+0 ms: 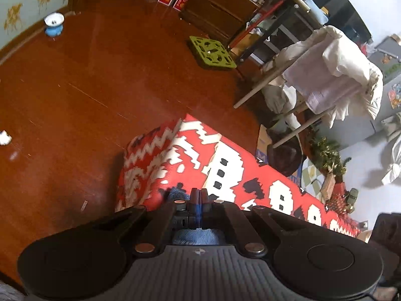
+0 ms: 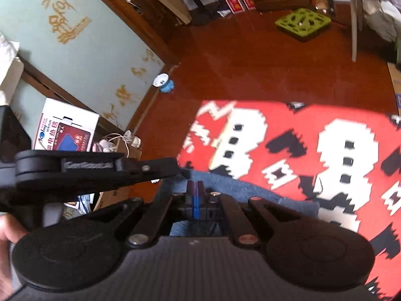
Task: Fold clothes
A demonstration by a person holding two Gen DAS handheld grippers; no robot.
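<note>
Left tool [image 1: 199, 193] has its two fingers pressed tight together, pinching a bit of the blue knit garment [image 1: 178, 193], which pokes out just past the tips and shows again underneath the tool body. Right tool [image 2: 196, 185] is the same deal, fingers squeezed together on the edge of that blue fabric, which spreads off to the right over the red patterned blanket [image 2: 288, 135]. That blanket covers whatever surface is under it and hangs down one side toward the shiny wood floor [image 1: 100, 75]. Left tool's arm also crosses the right wrist view on the left side. Green stool [image 1: 212, 52] and a blue-and-white pot [image 1: 54, 25] sit well off on the floor.
</note>
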